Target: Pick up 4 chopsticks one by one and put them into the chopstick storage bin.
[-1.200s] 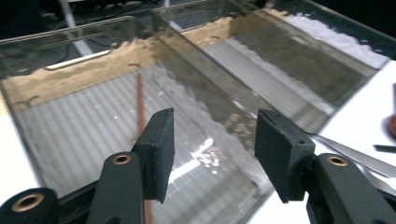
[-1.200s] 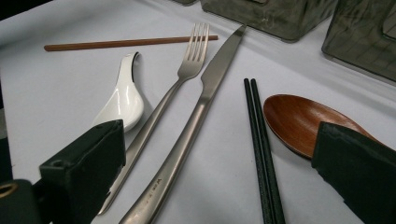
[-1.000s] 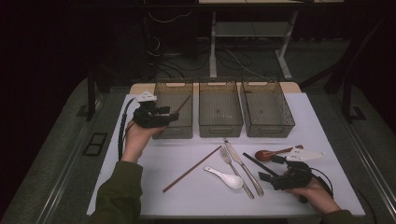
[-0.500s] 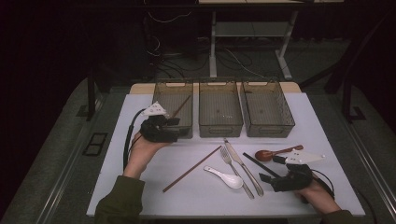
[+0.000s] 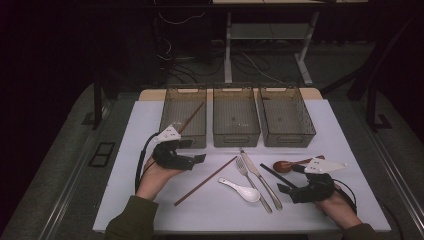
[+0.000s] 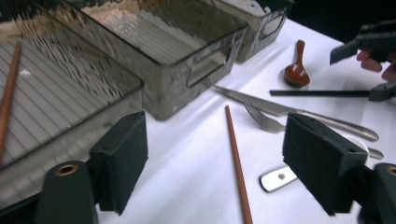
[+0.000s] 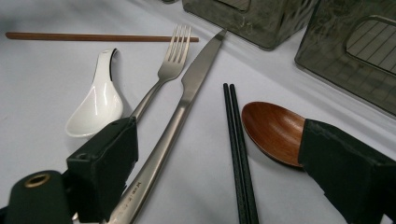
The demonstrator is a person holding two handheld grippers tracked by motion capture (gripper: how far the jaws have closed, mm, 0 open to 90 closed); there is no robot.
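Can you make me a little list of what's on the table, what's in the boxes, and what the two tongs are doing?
Boxes: three clear bins in a row: left bin, middle bin, right bin
In the left bin: one brown chopstick
On the table: second brown chopstick, white spoon, fork, knife, black chopsticks, brown wooden spoon
Left tongs: open, holding nothing, near the left bin
Right tongs: open, holding nothing, around the black chopsticks
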